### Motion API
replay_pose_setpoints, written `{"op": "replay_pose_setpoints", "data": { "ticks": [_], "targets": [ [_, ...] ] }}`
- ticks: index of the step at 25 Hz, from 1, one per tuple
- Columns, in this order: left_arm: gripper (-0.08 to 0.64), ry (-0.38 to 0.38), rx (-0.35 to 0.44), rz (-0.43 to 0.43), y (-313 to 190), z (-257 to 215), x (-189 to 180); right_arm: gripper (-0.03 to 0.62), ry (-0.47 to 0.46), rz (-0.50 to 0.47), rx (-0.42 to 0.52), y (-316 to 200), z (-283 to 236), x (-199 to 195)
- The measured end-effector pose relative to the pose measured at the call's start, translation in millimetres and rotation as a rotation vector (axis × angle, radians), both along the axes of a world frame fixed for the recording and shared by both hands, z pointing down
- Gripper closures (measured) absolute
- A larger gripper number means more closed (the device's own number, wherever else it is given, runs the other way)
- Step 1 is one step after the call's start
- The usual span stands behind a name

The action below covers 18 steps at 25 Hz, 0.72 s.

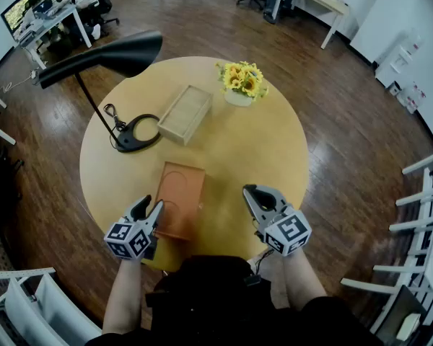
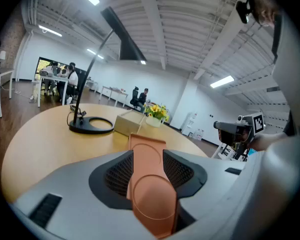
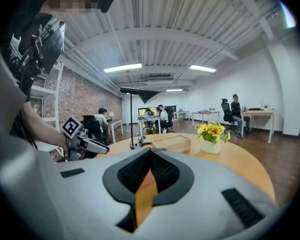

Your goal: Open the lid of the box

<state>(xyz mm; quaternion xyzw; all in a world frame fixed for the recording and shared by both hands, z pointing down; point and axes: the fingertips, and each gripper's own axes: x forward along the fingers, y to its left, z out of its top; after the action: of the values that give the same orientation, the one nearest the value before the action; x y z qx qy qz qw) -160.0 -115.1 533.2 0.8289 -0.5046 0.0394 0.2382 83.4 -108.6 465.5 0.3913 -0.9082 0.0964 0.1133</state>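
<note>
Left tongs spread wide over near left corner of orange box. Its flat lid fills gap between jaws. Right tongs pinched together, empty. Box lies near, to their left, apart, on table.

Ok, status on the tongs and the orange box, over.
Left tongs open over orange box, near end. Right tongs shut, empty. Box flat, looks closed. Lamp, wooden box well clear.

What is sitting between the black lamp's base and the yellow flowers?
The open wooden box lies between the lamp base and the flowers. The head view shows it best.
</note>
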Motion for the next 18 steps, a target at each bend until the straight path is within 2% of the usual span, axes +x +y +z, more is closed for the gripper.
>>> {"op": "replay_pose_setpoints", "data": {
  "ticks": [3, 5, 6, 7, 9, 11, 13, 16, 18],
  "targets": [
    [0.380, -0.049, -0.075, 0.010, -10, 28, 5, 0.587, 0.056, -0.055, -0.033, -3, 21, -16],
    [0.397, -0.068, -0.089, 0.006, -16, 35, 5, 0.583, 0.096, -0.094, -0.052, -5, 38, -26],
    [0.397, -0.074, -0.091, 0.004, -17, 35, 5, 0.552, 0.115, -0.113, -0.064, -6, 47, -31],
    [0.399, -0.082, -0.096, 0.003, -17, 36, 5, 0.548, 0.136, -0.132, -0.077, -6, 55, -36],
    [0.434, -0.121, -0.112, 0.003, -18, 38, 6, 0.548, 0.191, -0.177, -0.109, -4, 76, -48],
    [0.442, -0.167, -0.125, 0.014, -19, 39, 9, 0.532, 0.275, -0.244, -0.145, 1, 104, -60],
    [0.442, -0.195, -0.131, 0.032, -20, 39, 12, 0.472, 0.376, -0.323, -0.182, 10, 134, -73],
    [0.442, -0.202, -0.140, 0.051, -19, 39, 13, 0.472, 0.510, -0.405, -0.209, 19, 170, -87],
    [0.442, -0.207, -0.142, 0.063, -18, 39, 14, 0.472, 0.567, -0.439, -0.203, 19, 178, -95]
  ]
}}
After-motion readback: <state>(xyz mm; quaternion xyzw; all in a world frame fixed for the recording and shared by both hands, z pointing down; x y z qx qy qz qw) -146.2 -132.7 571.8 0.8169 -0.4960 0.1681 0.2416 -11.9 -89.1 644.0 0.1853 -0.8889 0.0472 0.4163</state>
